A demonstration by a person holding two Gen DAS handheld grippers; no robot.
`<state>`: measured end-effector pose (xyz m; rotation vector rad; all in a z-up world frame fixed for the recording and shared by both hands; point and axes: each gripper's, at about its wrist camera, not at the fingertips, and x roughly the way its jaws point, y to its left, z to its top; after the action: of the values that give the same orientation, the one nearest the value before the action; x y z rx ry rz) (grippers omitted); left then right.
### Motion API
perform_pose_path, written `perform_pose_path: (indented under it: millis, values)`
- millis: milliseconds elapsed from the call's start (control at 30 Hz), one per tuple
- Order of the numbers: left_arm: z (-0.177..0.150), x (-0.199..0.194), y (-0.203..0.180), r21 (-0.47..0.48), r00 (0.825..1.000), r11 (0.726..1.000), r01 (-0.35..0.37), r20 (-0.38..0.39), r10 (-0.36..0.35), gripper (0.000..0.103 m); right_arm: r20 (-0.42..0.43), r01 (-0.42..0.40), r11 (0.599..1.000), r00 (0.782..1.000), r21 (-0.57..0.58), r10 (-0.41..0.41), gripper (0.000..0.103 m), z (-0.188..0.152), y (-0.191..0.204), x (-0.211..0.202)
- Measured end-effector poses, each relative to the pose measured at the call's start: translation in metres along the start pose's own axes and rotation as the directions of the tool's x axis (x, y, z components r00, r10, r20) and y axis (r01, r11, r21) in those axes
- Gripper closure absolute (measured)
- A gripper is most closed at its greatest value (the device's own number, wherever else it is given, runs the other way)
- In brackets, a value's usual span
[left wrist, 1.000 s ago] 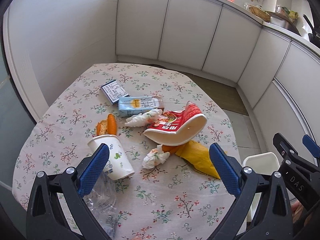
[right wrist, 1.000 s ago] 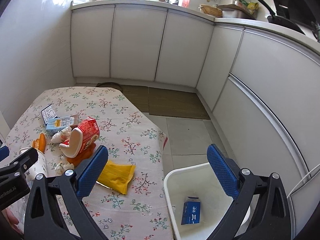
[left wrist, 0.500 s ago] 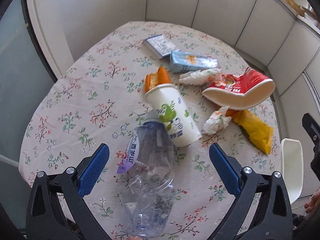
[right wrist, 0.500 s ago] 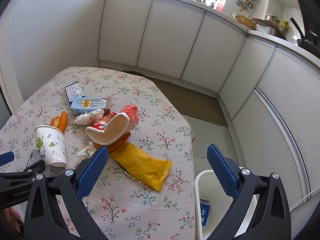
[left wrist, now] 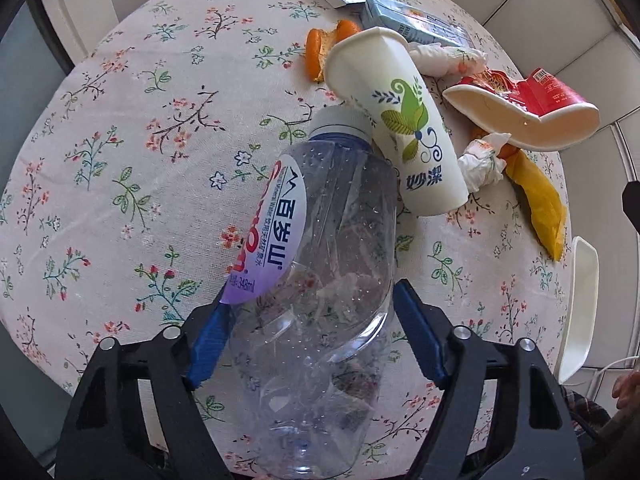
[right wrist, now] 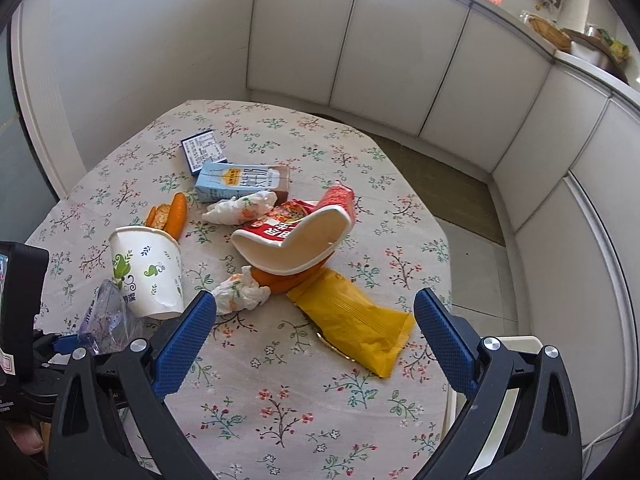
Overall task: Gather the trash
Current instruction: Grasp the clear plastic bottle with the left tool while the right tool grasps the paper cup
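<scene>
Left wrist view: left gripper [left wrist: 310,334] pointed steeply down at a crushed clear plastic bottle [left wrist: 320,280] lying on the floral tablecloth [left wrist: 120,140], cap toward 12 o'clock. Jaws closing, blue pads right at the bottle's sides near its base; firm pressing not clear. Touching the bottle's neck at 1 o'clock, a tipped paper cup [left wrist: 400,120]; orange peel [left wrist: 316,52] just beyond its rim at 11 o'clock. At 2 o'clock, a crumpled tissue [left wrist: 482,160], a squashed red noodle bowl [left wrist: 524,116] and a yellow packet [left wrist: 540,200].

Right wrist view: right gripper [right wrist: 316,344] spread wide, nothing between the pads, hovering above the yellow packet [right wrist: 356,320] at 12 o'clock. Milk carton [right wrist: 240,180] and small printed box [right wrist: 202,154] farther off at 11 o'clock; white bin rim [right wrist: 520,344] at 3 o'clock beside the table edge.
</scene>
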<state>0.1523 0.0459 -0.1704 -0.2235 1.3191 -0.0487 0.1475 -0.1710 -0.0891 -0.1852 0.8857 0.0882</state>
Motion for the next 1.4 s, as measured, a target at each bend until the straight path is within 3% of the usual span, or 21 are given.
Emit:
perform_pose_path:
  millis: [33,100,133,167,467,667,967,1033,1067,1233,1367,1400]
  values:
    - [0.0,-0.001,0.001,0.014,1.0,1.0,0.006,0.005,-0.006,0.033,-0.009,-0.015,1.0,1.0,-0.013,0.015,0.007,0.001,0.005,0.003]
    - [-0.003,-0.003,0.007,0.015,0.999,0.999,0.035,0.009,-0.035,0.046,-0.022,-0.039,0.999,0.999,-0.03,0.039,0.007,0.003,0.013,0.008]
    - [-0.003,-0.004,0.012,0.009,0.998,0.998,0.058,0.006,-0.058,0.073,-0.029,-0.057,0.998,0.998,-0.039,0.056,0.007,0.004,0.017,0.01]
    - [-0.003,-0.004,0.018,-0.007,0.998,0.998,0.068,0.0,-0.068,0.079,-0.036,-0.074,0.996,0.997,-0.045,0.073,0.007,0.005,0.021,0.012]
    - [-0.015,-0.034,0.078,-0.093,0.994,0.993,0.075,0.091,-0.067,0.082,-0.121,-0.244,0.962,0.966,-0.118,0.23,0.007,0.005,0.067,0.035]
    - [-0.016,-0.06,0.089,-0.08,0.991,0.996,0.026,0.13,-0.015,0.082,-0.179,-0.29,0.948,0.948,-0.135,0.264,0.007,0.012,0.097,0.057]
    - [-0.011,-0.068,0.093,-0.081,0.988,0.996,0.021,0.156,-0.008,0.082,-0.285,-0.338,0.937,0.909,-0.082,0.303,0.009,0.008,0.125,0.104]
    - [-0.009,-0.067,0.096,-0.09,0.988,0.996,0.02,0.156,-0.006,0.082,-0.291,-0.375,0.924,0.894,-0.074,0.339,0.029,0.01,0.13,0.107]
    - [-0.009,-0.066,0.097,-0.093,0.988,0.996,0.019,0.154,-0.004,0.082,-0.298,-0.388,0.919,0.888,-0.075,0.35,0.034,0.01,0.132,0.107]
    - [-0.009,-0.063,0.1,-0.105,0.988,0.994,0.021,0.153,-0.004,0.082,-0.257,-0.397,0.912,0.896,-0.102,0.361,0.048,0.015,0.136,0.091]
    - [-0.009,-0.066,0.097,-0.102,0.986,0.995,0.024,0.165,-0.007,0.082,-0.226,-0.44,0.896,0.881,-0.065,0.416,0.087,0.025,0.124,0.075]
    - [-0.009,-0.067,0.096,-0.098,0.986,0.995,0.025,0.168,-0.008,0.082,-0.231,-0.439,0.897,0.88,-0.059,0.415,0.087,0.025,0.121,0.073]
